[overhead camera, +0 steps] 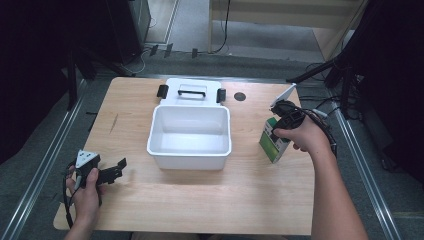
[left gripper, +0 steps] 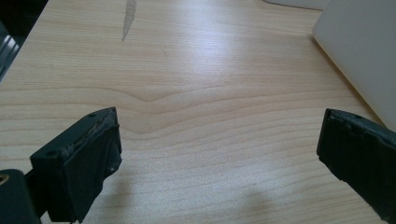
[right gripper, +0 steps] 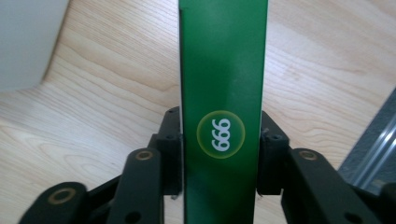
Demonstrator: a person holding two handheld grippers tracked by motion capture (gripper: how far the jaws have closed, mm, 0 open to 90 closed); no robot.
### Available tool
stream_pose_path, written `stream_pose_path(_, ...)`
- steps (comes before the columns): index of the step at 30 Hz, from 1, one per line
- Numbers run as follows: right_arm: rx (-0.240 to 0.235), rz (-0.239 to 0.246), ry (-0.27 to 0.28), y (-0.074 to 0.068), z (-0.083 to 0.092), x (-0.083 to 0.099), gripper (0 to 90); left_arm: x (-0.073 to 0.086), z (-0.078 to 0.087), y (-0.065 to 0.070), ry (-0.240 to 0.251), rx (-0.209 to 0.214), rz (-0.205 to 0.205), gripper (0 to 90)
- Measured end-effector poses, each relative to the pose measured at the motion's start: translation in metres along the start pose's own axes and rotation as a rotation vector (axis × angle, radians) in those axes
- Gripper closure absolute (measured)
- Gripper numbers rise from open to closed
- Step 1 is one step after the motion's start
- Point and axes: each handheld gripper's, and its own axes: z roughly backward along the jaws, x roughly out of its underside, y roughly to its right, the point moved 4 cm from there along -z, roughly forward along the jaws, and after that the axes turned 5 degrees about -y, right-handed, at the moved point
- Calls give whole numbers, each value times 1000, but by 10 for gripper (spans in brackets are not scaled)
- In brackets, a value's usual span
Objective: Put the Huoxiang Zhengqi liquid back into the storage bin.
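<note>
Right gripper view: the right gripper clamps the green box, standing right of the white bin. Lift straight, keeping it upright. Left gripper stands wide, empty.

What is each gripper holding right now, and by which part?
The right gripper is shut on the green box, its jaws pressing the two opposite sides of the narrow face. The left gripper is open over the table, holding nothing.
</note>
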Motion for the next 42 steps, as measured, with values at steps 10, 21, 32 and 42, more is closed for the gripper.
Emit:
stream_pose_path(10,71,189,4,-1,2,3,641,0,0,-1,1,6,6,7)
stream_pose_path(21,76,326,75,-11,27,5,641,0,0,0,2,9,8,7)
stream_pose_path(32,44,487,62,-31,54,13,641,0,-1,0,-2,15,6,7)
stream_pose_path(42,45,620,76,-43,79,14,641,0,-1,0,-4,15,4,7)
